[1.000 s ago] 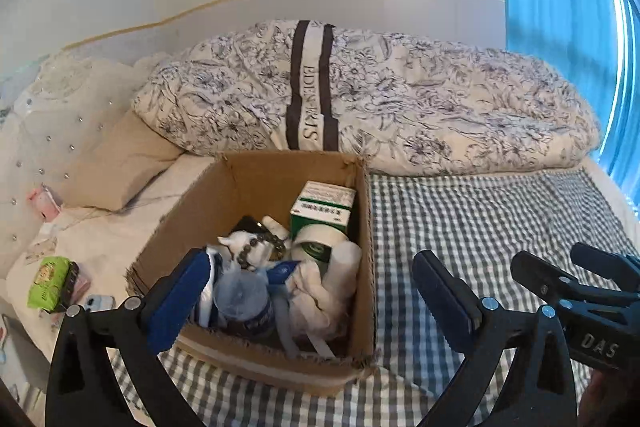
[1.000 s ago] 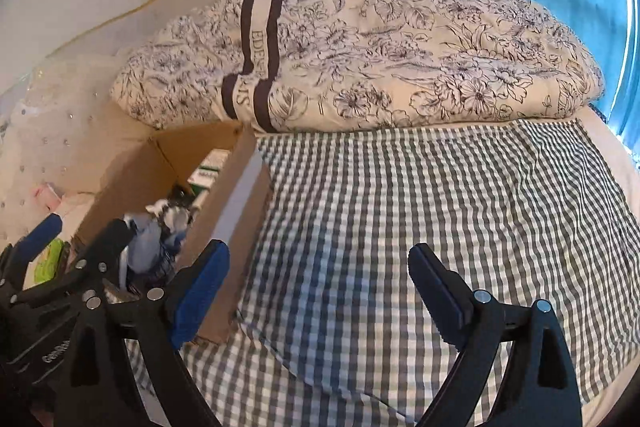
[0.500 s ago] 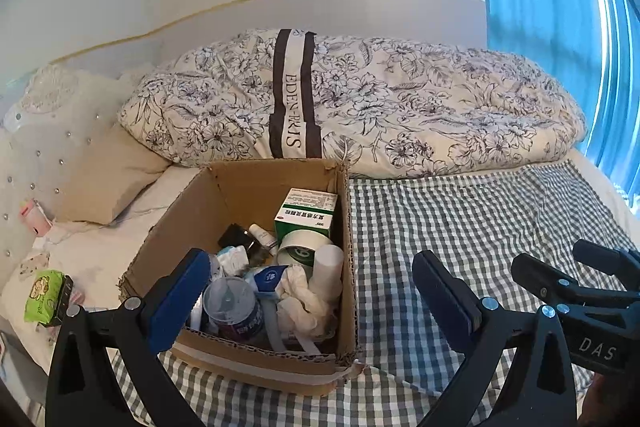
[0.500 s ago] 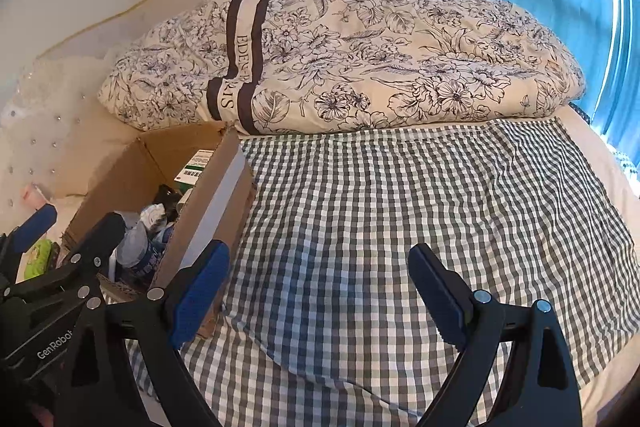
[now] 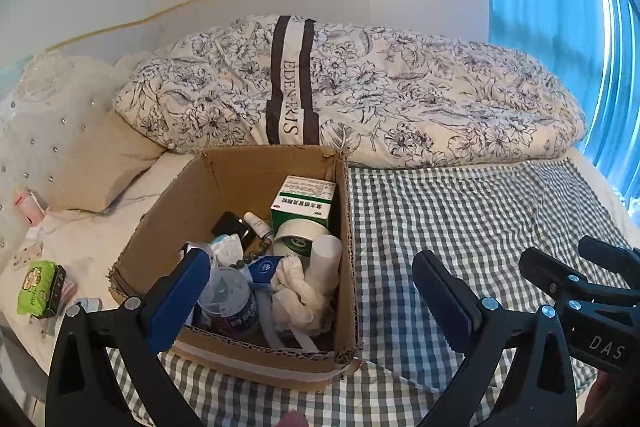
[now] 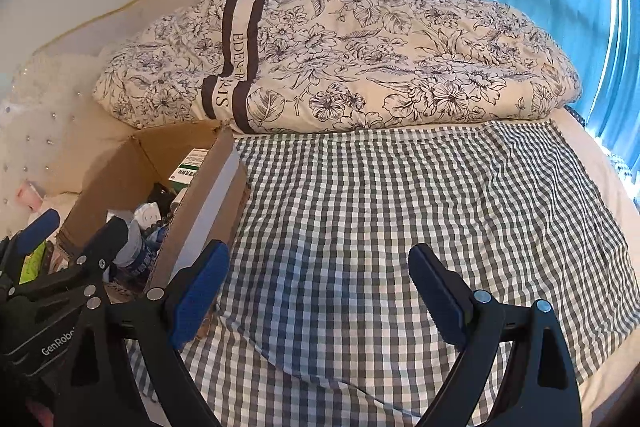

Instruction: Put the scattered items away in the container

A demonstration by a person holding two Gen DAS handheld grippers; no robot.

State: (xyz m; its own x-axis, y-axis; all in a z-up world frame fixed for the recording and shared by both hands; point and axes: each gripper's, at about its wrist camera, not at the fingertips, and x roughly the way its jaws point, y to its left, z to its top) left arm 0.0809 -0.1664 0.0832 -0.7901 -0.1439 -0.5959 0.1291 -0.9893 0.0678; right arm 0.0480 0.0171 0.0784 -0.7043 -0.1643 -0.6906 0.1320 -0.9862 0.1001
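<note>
Bed fills both views: folded floral duvet along the far side, checked cloth laid flat ahead of the right gripper, bare of items as far as I can see. Cardboard box sits on the cloth's left edge, straight ahead of the left gripper, top open, probably parked there for reach from both sides. Inside: green-white carton upright against the right wall, tape roll, clear bottle, crumpled cloth. Looks nearly done. Both grippers empty, jaws spread wide. Left of the box, off the cloth, a green packet lies on the white sheet, likely a leftover. Open room to the right; box wall is the edge to clear on the left.
</note>
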